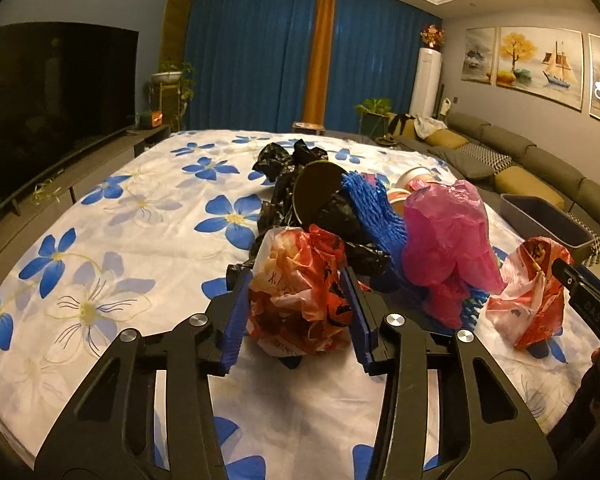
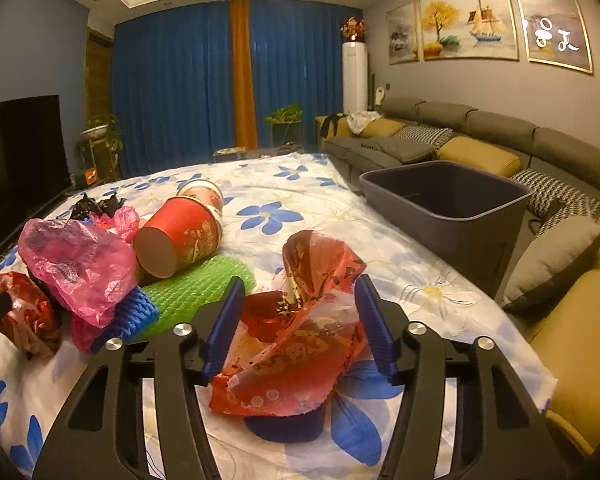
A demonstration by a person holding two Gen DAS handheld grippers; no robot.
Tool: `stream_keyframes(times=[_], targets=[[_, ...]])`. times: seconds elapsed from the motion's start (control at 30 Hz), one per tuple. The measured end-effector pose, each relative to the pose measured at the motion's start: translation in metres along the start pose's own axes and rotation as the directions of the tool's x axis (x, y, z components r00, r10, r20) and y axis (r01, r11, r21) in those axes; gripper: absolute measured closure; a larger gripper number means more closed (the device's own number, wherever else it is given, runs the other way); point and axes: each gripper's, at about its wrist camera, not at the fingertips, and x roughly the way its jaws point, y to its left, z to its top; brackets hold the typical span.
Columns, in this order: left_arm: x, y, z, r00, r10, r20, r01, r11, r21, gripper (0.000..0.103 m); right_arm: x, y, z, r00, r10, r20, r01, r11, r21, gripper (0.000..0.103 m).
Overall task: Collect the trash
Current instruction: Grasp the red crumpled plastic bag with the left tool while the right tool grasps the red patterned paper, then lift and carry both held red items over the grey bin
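A heap of trash lies on the flowered table. In the left wrist view my left gripper (image 1: 296, 280) stands open around a crumpled red and white plastic bag (image 1: 300, 300), fingers on either side. Behind it lie a black bag (image 1: 296, 168), blue foam netting (image 1: 374, 216) and a pink bag (image 1: 444, 240). In the right wrist view my right gripper (image 2: 298, 292) stands open around a second red and white bag (image 2: 300, 336); that bag also shows in the left wrist view (image 1: 528, 292). Whether either gripper's fingers touch its bag I cannot tell. Red paper cups (image 2: 180, 236) and green netting (image 2: 192, 288) lie to the left.
A grey bin (image 2: 456, 208) stands open beside the table's right edge, in front of the sofa (image 2: 500, 140). A television (image 1: 52, 104) stands on a low cabinet to the left. Blue curtains hang at the back. The tablecloth (image 1: 120, 240) is bare on the left.
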Motion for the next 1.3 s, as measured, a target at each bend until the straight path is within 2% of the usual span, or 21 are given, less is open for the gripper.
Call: stream_keyframes(times=[0.07, 0.2, 0.3, 0.47, 0.8, 0.93, 1.3], targets=[[0.000, 0.001, -0.001, 1.000, -0.009, 0.001, 0.009, 1.000, -0.004, 0.065, 0.003, 0.001, -0.001, 1.000, 0.007, -0.007, -0.007, 1.000, -0.002, 0.050], [0.000, 0.004, -0.002, 1.000, -0.028, 0.001, 0.028, 1.000, -0.013, 0.079, 0.011, 0.001, -0.003, 0.999, 0.031, -0.042, -0.030, 1.000, 0.007, 0.070], [-0.002, 0.007, -0.003, 0.999, -0.039, 0.004, 0.039, 0.999, -0.025, 0.082, 0.016, -0.001, -0.005, 0.997, 0.041, -0.063, -0.040, 0.999, 0.014, 0.085], [-0.009, 0.011, -0.004, 0.999, -0.041, 0.013, 0.042, 0.998, -0.051, 0.085, 0.015, -0.002, -0.006, 0.997, 0.050, -0.063, -0.050, 0.999, 0.011, 0.101], [-0.060, 0.025, 0.012, 0.991, -0.034, 0.128, 0.045, 0.995, -0.088, 0.086, -0.013, -0.005, 0.004, 0.998, 0.051, 0.039, -0.051, 0.999, -0.003, 0.102], [-0.070, 0.021, 0.020, 0.988, -0.038, 0.150, 0.052, 0.995, -0.085, 0.086, -0.022, -0.006, 0.009, 0.996, 0.056, 0.067, -0.055, 0.998, -0.004, 0.102], [-0.088, -0.022, 0.043, 0.970, -0.122, 0.209, 0.129, 0.992, -0.018, 0.086, -0.039, -0.018, 0.023, 0.989, 0.059, 0.136, -0.059, 0.998, -0.002, 0.102]])
